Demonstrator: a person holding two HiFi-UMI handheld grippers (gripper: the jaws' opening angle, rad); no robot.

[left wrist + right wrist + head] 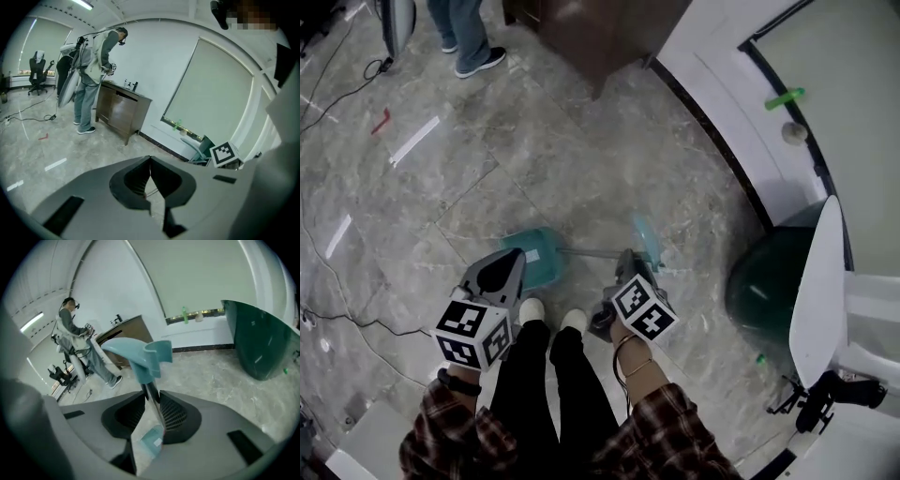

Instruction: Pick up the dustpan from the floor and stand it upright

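The teal dustpan (532,253) has a thin metal shaft that runs right to its teal grip (646,236). My right gripper (626,261) is shut on that shaft just below the grip. In the right gripper view the grip (140,355) stands beyond the jaws, the shaft (151,391) is pinched between them, and the pan (151,442) shows below. Whether the pan touches the floor I cannot tell. My left gripper (510,257) hovers over the pan's left side; its jaws (150,169) meet at the tips with nothing in them.
A dark green bin (769,281) stands at the right by the white wall and window sill (722,66). Behind is a brown cabinet (600,28) with a person (469,37) next to it. Cables (337,84) lie on the grey stone floor at left. My shoes (551,314) are just below the dustpan.
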